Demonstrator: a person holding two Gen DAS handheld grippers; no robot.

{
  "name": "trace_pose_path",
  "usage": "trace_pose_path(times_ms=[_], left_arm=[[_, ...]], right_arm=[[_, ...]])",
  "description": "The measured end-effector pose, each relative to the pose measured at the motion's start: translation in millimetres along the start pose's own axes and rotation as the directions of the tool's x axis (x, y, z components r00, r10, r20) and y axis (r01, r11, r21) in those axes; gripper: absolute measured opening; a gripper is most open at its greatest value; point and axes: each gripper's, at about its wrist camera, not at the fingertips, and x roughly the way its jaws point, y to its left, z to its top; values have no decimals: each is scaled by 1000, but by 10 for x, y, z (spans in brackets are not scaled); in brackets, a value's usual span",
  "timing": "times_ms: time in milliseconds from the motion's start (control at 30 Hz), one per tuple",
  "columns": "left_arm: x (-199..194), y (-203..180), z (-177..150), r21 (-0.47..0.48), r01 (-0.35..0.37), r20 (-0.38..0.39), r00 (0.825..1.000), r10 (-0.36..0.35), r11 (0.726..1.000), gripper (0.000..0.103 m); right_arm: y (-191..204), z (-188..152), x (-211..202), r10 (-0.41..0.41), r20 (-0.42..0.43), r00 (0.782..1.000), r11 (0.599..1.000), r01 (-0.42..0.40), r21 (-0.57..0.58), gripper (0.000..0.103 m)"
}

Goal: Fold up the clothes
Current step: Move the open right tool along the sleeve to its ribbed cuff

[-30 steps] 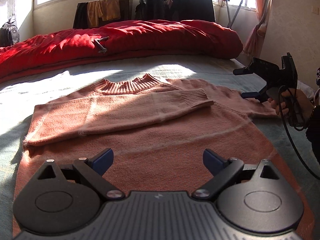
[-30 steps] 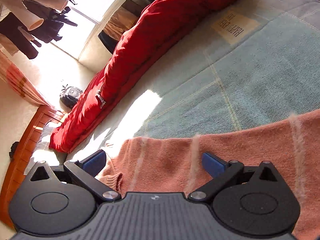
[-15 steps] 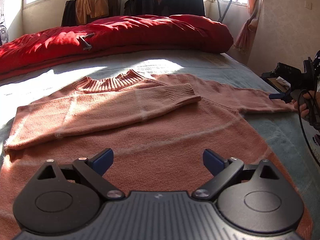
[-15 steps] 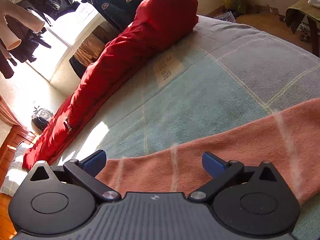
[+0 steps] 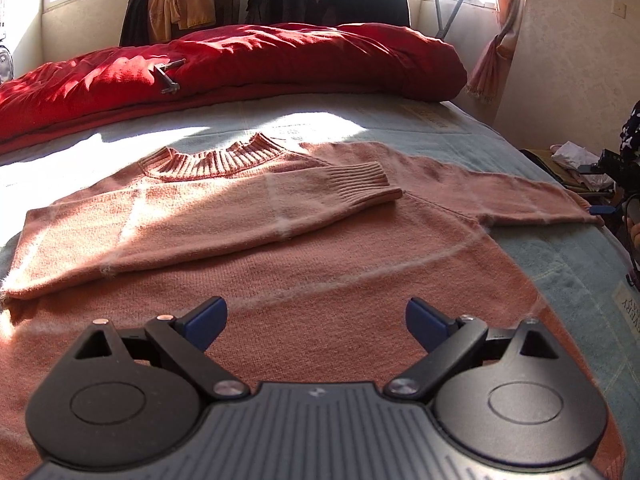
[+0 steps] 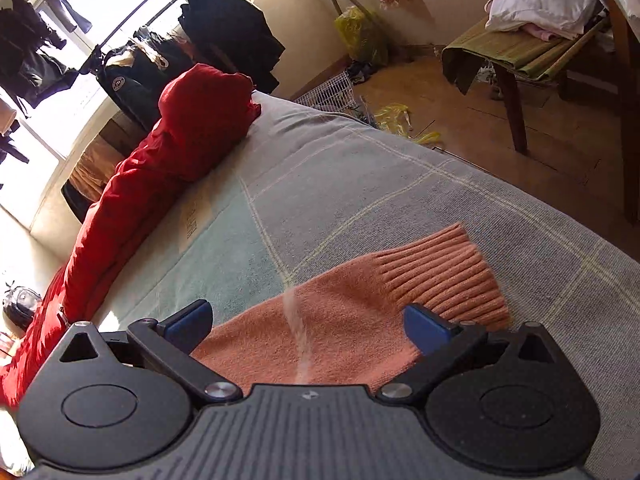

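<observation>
fuzzy knit sweater, woven bedspread

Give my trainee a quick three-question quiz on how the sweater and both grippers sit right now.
1. True or false: one sleeve of the sweater already lies folded across its chest.
2. Which part lies between the open fingers of the right gripper? A) the collar B) the outstretched sleeve near its cuff C) the red duvet
3. Fill in: the left gripper is open and holds ____.

Key: 1 true; 2 B; 3 nothing, it sits over the sweater's lower body.
</observation>
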Motion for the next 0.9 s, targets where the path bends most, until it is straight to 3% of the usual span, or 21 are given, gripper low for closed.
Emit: trace_pose_path(times_ms=[133, 267, 500, 600, 900], left_arm=[[12, -79, 2, 25, 11, -5, 1000, -10, 1000, 96], [30, -123, -1, 34, 12, -16, 1000, -11, 999, 96], [81, -155, 0, 45, 30, -26, 999, -28, 999, 96], [131, -201, 13, 56, 49, -28, 998, -47, 997, 96], [160, -146, -12, 47, 70, -34, 997, -68, 996, 96]], right_arm=[[111, 39, 66, 44, -4, 999, 999, -45, -31, 103], [135, 46, 224, 12, -10, 1000, 997, -13, -72, 103], [-12, 100, 40, -28, 53, 998, 1000, 28, 9, 103], [71, 41, -45, 58, -11, 998, 998, -58, -4, 103], [352, -183, -116, 34, -107, 994, 995, -44, -93, 103]])
